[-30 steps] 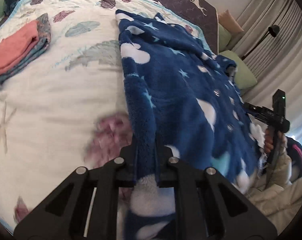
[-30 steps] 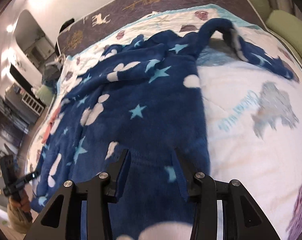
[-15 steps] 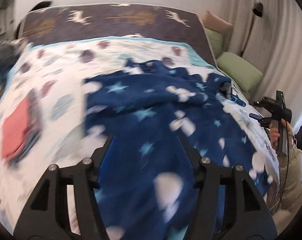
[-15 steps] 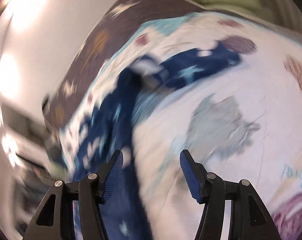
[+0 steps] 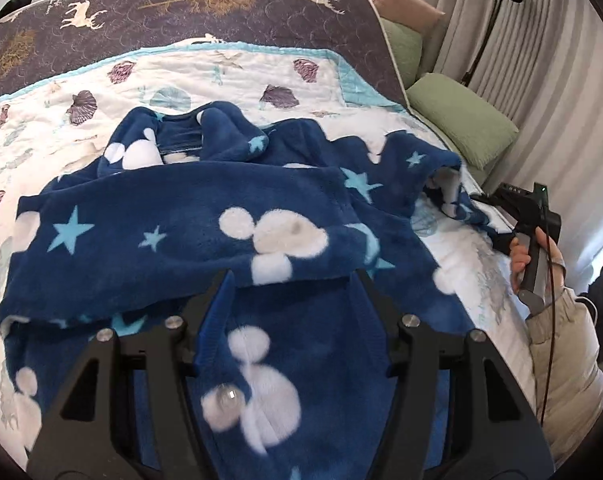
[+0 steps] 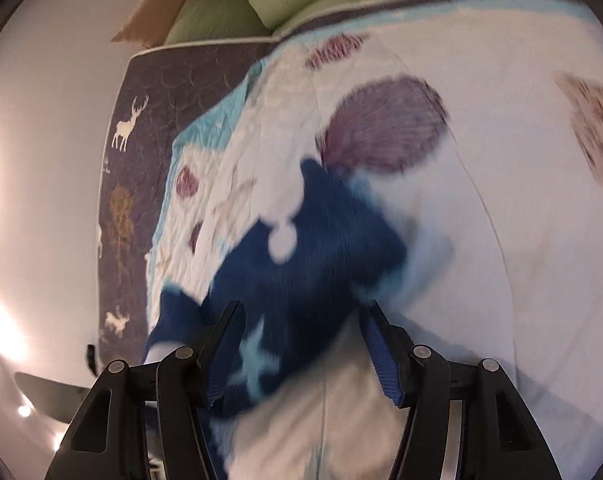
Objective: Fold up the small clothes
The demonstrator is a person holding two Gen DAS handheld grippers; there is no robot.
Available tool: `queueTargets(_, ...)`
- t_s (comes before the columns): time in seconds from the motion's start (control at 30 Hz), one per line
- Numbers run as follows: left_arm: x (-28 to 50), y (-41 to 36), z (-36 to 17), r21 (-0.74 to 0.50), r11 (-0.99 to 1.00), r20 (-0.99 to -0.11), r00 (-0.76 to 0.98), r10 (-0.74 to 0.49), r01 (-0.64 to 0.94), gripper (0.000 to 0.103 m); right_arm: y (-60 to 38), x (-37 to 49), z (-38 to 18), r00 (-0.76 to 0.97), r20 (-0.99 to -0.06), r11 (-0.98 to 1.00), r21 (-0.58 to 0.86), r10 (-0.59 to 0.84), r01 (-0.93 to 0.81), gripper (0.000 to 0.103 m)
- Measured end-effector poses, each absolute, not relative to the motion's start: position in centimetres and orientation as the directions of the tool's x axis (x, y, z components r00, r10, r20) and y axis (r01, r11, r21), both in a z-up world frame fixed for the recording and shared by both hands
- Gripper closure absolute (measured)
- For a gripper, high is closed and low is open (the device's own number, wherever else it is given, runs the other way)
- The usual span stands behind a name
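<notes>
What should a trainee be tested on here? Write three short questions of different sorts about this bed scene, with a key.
1. True or false: the left hand-held gripper is clamped shut on the dark blue fleece garment with white blobs and pale blue stars.
2. The garment lies on: A a wooden floor; B a white quilt printed with purple shells; C a glass table.
3. Fill in: the soft cushions beside the bed are ____ in colour.

Key: 1 false, its jaws stand apart over the fleece, having just opened. 2 B. 3 green.
</notes>
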State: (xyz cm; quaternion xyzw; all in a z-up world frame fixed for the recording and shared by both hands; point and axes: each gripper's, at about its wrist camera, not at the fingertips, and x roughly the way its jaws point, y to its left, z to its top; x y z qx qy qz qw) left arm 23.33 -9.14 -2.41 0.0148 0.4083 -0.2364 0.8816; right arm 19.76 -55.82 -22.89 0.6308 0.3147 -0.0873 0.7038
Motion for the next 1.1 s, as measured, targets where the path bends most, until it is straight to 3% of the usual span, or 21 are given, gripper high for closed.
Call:
queueTargets(0.03,23.6,-8.9,-2.6,-0.168,0.892,-0.730,0.555,-0.398,0.419,0.042,-55.9,20.3,-22.8,0.782,-0.560,0.218,0.828,0.274,0.516,0.092)
queueTargets(0.07,24.0,-8.6,-2.8,-0.172,0.897,-0.733,0.556,-0.393,0.407,0.042,-55.9,21.2,-22.7,0.771,-0.566,0.255,0.823,0.291,0.508,0.096)
queueTargets(0.23,25.9,-5.5,-3.3,-0.242,0.921,-0.725,0.573,-0.381,0.306,0.042,-52.9,22.7,-14.8,0.849,-0.471,0.406,0.843,0.242,0.352,0.096)
queueTargets(0.33,25.9,-2.9,-3.3,-0.300,0.921,-0.707,0.589,-0.391,0.251,0.042,-45.8,23.8,-6.1,0.876,-0.397,0.638,0.757,0.273,0.144,0.095)
queueTargets(0.43,25.2,-0.5,-3.0,-0.331,0.918,-0.687,0.612,-0.392,0.216,0.040,-35.5,23.8,0.9,0.860,-0.314,0.774,0.619,0.402,-0.136,0.093)
queueTargets(0.53,24.5,2.4,-3.0,-0.360,0.917,-0.675,0.631,-0.382,0.170,0.036,-26.4,23.3,2.8,0.764,-0.316,0.785,0.495,0.562,-0.372,0.091)
queueTargets(0.6,24.0,4.6,-3.4,-0.383,0.913,-0.672,0.636,-0.379,0.139,0.035,-20.4,23.3,1.3,0.647,-0.403,0.756,0.450,0.647,-0.475,0.075)
queueTargets(0.67,23.7,6.3,-4.2,-0.422,0.899,-0.677,0.618,-0.400,0.119,0.035,-16.9,23.4,-1.2,0.568,-0.508,0.762,0.429,0.648,-0.486,0.066)
queueTargets(0.77,23.7,7.4,-5.3,-0.488,0.866,-0.675,0.584,-0.451,0.105,0.035,-15.0,23.1,-4.5,0.475,-0.611,0.771,0.447,0.633,-0.453,0.065)
queueTargets(0.87,24.4,7.0,-5.7,-0.542,0.830,-0.661,0.546,-0.515,0.127,0.035,-16.9,21.6,-5.9,0.453,-0.599,0.751,0.528,0.660,-0.396,0.062)
queueTargets(0.97,25.9,4.9,-6.0,-0.551,0.819,-0.672,0.495,-0.551,0.163,0.035,-20.0,20.8,-5.7,0.527,-0.587,0.784,0.527,0.615,-0.328,0.051)
queueTargets(1.07,27.2,3.2,-7.4,-0.560,0.815,-0.711,0.419,-0.565,0.151,0.036,-23.2,20.5,-5.5,0.599,-0.600,0.835,0.494,0.530,-0.244,0.048)
queueTargets(1.1,27.6,2.7,-7.8,-0.573,0.808,-0.713,0.405,-0.573,0.134,0.054,-24.2,20.5,-5.7,0.627,-0.621,0.866,0.462,0.471,-0.193,0.048)
